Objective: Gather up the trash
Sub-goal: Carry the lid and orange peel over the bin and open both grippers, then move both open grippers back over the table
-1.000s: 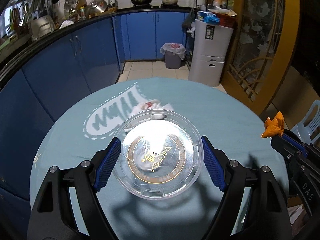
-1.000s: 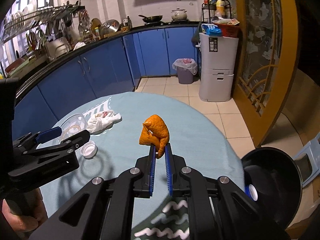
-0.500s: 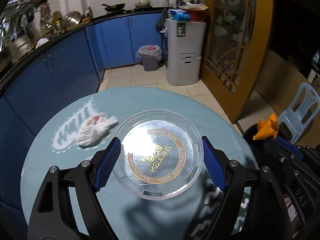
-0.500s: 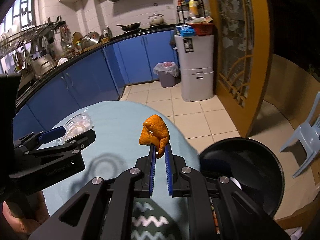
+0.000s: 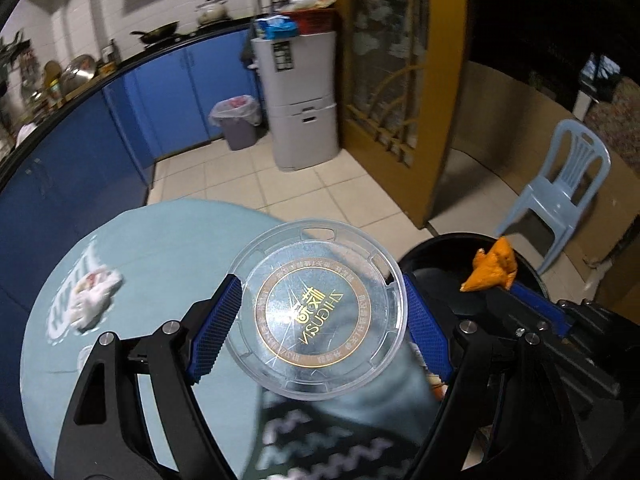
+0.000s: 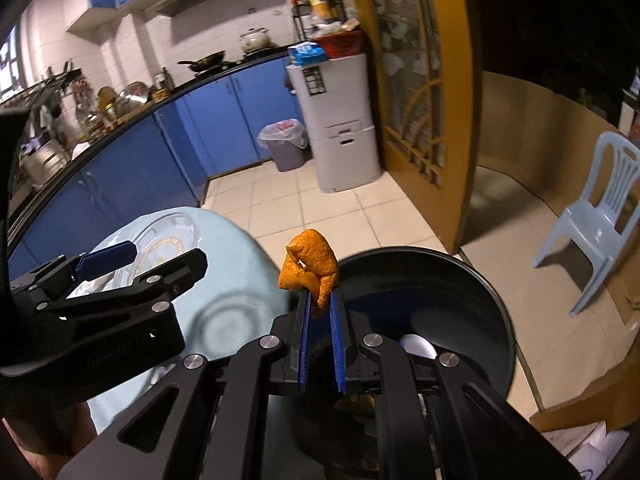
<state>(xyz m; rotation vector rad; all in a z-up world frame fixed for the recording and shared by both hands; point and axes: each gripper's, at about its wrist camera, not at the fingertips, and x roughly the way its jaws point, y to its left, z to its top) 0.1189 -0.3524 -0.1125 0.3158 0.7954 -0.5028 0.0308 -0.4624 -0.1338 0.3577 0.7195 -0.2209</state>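
Right wrist: orange peel [image 6: 311, 265] above black bin [image 6: 496, 300] rim.

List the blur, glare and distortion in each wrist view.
Left wrist: tablecloth pattern near the bottom smeared by motion blur; pale glare on the clear lid; fisheye bends the counter. Right wrist: orange peel sharp; round shadow on the cloth; dark vignette corners.

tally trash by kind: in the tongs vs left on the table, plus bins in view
Held, clear plastic lid in left tongs: 1
Held, orange peel in right tongs: 1
On table, crumpled tissue: 1
Bins: black bin, grey lined bin: 2
Total: 3 trash pieces, 2 bins
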